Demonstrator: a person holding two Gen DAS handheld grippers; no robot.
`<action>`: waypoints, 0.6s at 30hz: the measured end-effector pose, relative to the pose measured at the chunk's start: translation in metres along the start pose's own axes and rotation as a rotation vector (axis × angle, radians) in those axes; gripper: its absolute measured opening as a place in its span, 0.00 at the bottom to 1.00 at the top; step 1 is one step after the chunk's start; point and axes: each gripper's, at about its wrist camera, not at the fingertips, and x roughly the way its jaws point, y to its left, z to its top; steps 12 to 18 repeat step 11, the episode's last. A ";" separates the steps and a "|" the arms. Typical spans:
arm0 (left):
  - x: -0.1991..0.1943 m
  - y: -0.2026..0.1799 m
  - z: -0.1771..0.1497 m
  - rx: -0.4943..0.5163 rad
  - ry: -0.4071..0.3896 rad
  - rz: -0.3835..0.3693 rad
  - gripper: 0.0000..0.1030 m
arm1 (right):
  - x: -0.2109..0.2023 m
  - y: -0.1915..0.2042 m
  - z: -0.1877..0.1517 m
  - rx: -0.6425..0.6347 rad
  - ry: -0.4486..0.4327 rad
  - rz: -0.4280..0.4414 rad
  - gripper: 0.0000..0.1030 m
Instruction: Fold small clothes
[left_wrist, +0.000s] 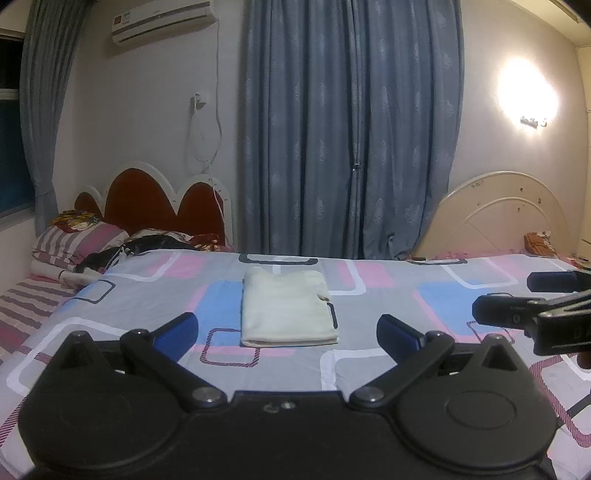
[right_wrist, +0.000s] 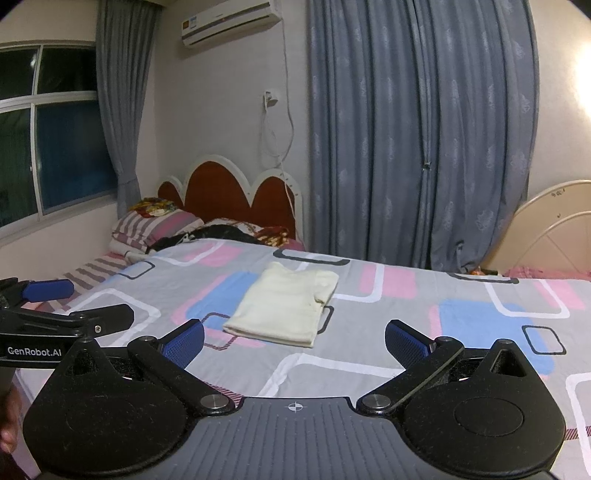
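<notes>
A cream garment (left_wrist: 286, 308) lies folded into a neat rectangle on the patterned bedsheet (left_wrist: 388, 299), also visible in the right wrist view as the cream garment (right_wrist: 284, 308). My left gripper (left_wrist: 286, 330) is open, held back from the garment's near edge with nothing between its blue pads. My right gripper (right_wrist: 293, 341) is open too, and hovers short of the garment, empty. The right gripper (left_wrist: 502, 297) also shows at the right edge of the left wrist view, and the left gripper (right_wrist: 92, 302) at the left edge of the right wrist view.
Striped pillows (left_wrist: 79, 240) and a dark crumpled garment (left_wrist: 136, 247) lie at the bed's left end by a red headboard (left_wrist: 155, 199). Blue curtains (left_wrist: 351, 129) hang behind. A cream headboard (left_wrist: 506, 218) stands at the right. A fingertip (right_wrist: 9, 432) shows at lower left.
</notes>
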 end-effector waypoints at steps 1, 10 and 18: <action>0.000 -0.002 0.000 0.000 0.000 0.001 1.00 | 0.000 0.000 0.000 -0.001 -0.001 0.000 1.00; 0.002 0.002 0.001 0.033 -0.003 -0.008 0.97 | -0.001 -0.001 0.000 -0.009 -0.002 0.008 1.00; 0.002 0.003 0.001 0.032 -0.005 -0.006 0.97 | -0.001 -0.002 0.000 -0.011 -0.002 0.010 1.00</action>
